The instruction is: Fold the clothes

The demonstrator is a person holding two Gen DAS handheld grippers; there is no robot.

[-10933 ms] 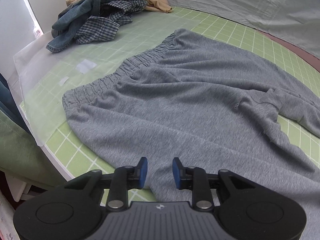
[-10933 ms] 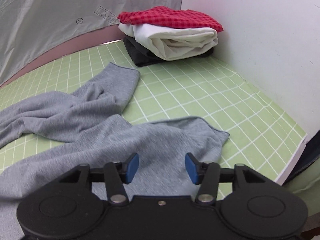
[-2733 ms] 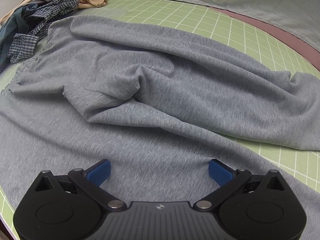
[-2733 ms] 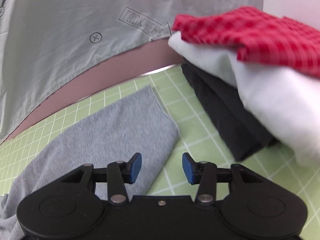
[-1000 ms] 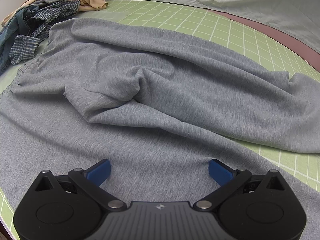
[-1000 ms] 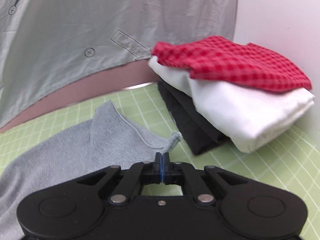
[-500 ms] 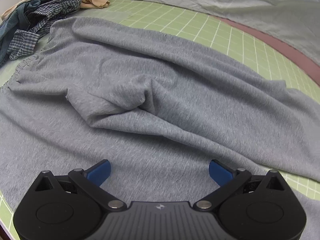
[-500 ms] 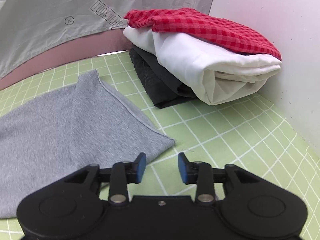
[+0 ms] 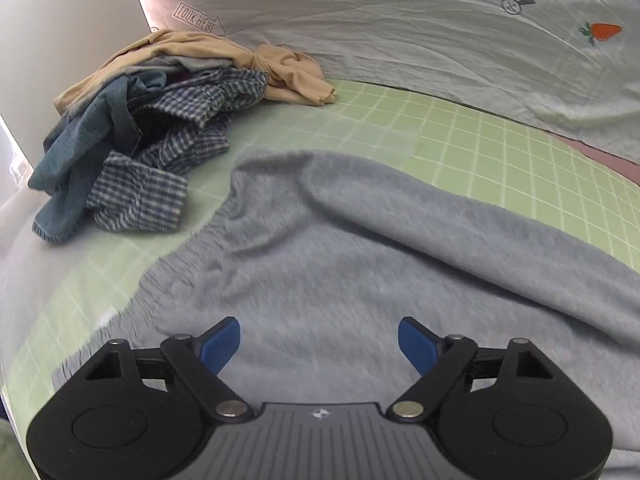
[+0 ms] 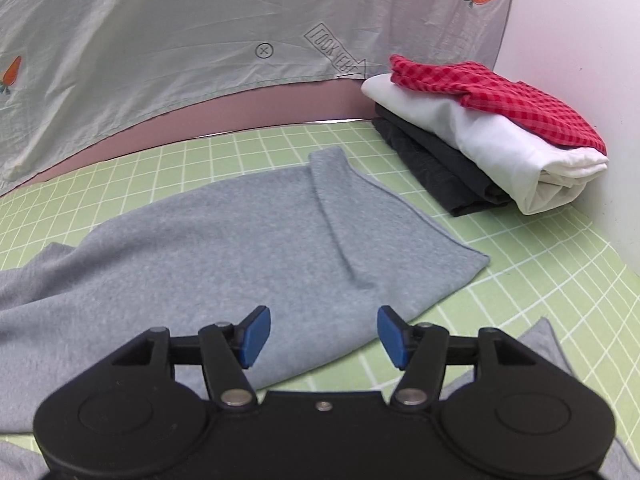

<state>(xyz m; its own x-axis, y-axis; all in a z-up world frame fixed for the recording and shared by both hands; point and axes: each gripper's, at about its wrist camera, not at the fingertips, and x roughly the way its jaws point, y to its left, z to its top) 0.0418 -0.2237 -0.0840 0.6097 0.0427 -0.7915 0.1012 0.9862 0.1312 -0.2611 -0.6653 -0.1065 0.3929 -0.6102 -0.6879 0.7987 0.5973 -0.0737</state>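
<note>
Handling: we judge the grey sweatpants (image 9: 360,264) soft, floppy, light.
Hold: we'd take the waistband (image 9: 188,248), leg hem (image 10: 404,208).
Left gripper (image 9: 319,343): spread, empty.
Right gripper (image 10: 323,335): spread, empty.

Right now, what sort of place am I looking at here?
Probably a clothes-folding workstation set up for recording, not an ordinary home. A green gridded mat covers the table, a sheet printed with marker symbols hangs behind, and folded clothes sit opposite an unsorted heap.
</note>
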